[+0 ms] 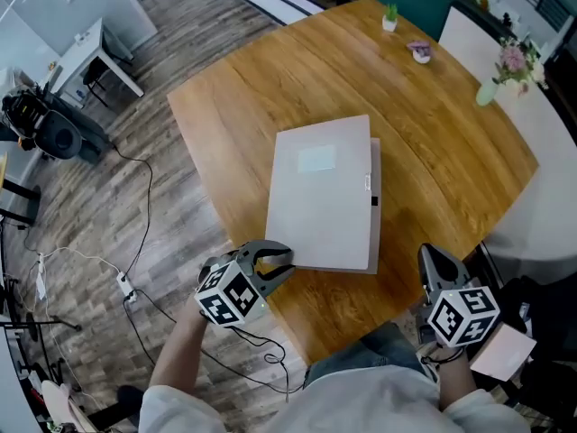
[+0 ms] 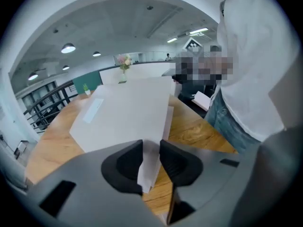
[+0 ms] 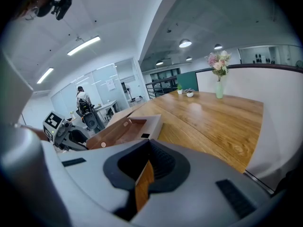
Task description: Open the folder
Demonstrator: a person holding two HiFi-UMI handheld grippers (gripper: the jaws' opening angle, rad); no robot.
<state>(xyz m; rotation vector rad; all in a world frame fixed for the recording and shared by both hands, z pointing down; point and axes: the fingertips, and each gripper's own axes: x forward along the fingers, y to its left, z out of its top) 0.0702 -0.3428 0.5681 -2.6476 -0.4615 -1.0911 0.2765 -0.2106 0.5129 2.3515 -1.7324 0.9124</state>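
- The grey folder (image 1: pixel 323 195) lies flat near the middle of the wooden tabletop (image 1: pixel 433 133). Its long side runs away from you, and a pale label (image 1: pixel 317 159) sits on its cover (image 2: pixel 125 112).
- Your left gripper (image 1: pixel 275 267) is at the folder's near left corner. In the left gripper view its jaws are clenched on the corner of that cover (image 2: pixel 150 162), with the thin sheet pinched between the pads.
- That corner is raised off the rest of the folder. The right gripper view shows a gap under the lifted cover (image 3: pixel 128 129).
- Your right gripper (image 1: pixel 435 260) sits to the right of the folder's near end, apart from it, over the tabletop's edge. Its jaws are nearly together with nothing in them (image 3: pixel 147 167); only wood shows through the slit.
- Beyond the folder's far end stands a small potted plant (image 1: pixel 389 16), and further right a vase of flowers (image 1: pixel 505 70).
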